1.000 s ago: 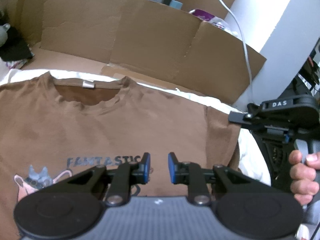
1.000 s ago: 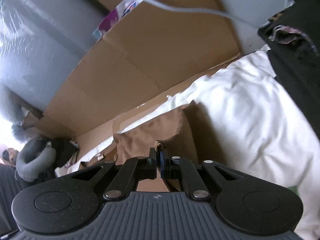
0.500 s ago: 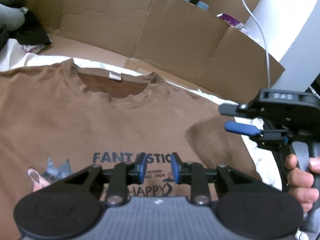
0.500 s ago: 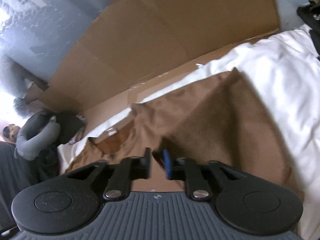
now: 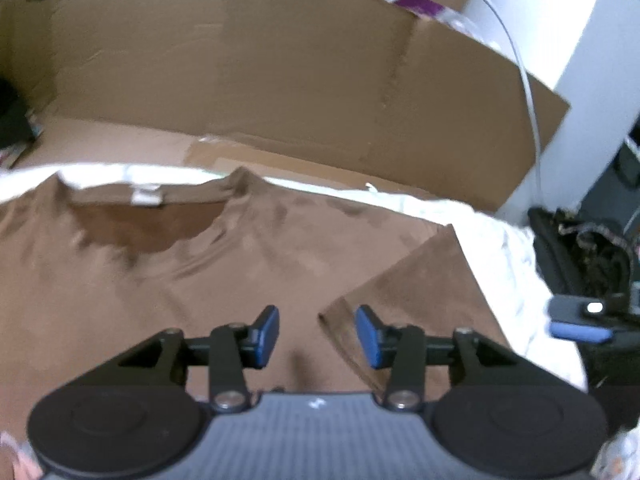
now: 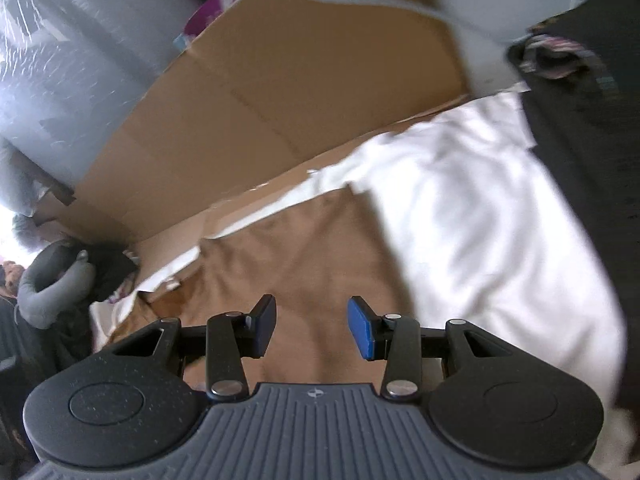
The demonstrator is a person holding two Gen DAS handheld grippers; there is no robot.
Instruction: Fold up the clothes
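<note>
A brown T-shirt [image 5: 248, 280] lies spread front-up on a white sheet [image 5: 504, 248], its neckline and small white label toward the far side and one sleeve [image 5: 416, 280] folded inward over the chest. The left claw [image 5: 317, 336] hangs just above the shirt near the tip of that folded sleeve; its blue-padded jaws are opening, about halfway apart, with nothing gripped between them. The right claw [image 6: 311, 327] hovers over the shirt's edge [image 6: 312, 248] beside the white sheet [image 6: 480, 220]; its jaws are also opening, roughly halfway, and hold no cloth. Flattened cardboard [image 5: 248, 68] stands as a wall behind the sheet, a white cable [image 5: 528, 92] hangs across it, and a dark bag [image 5: 580, 252] sits off to the side.
</note>
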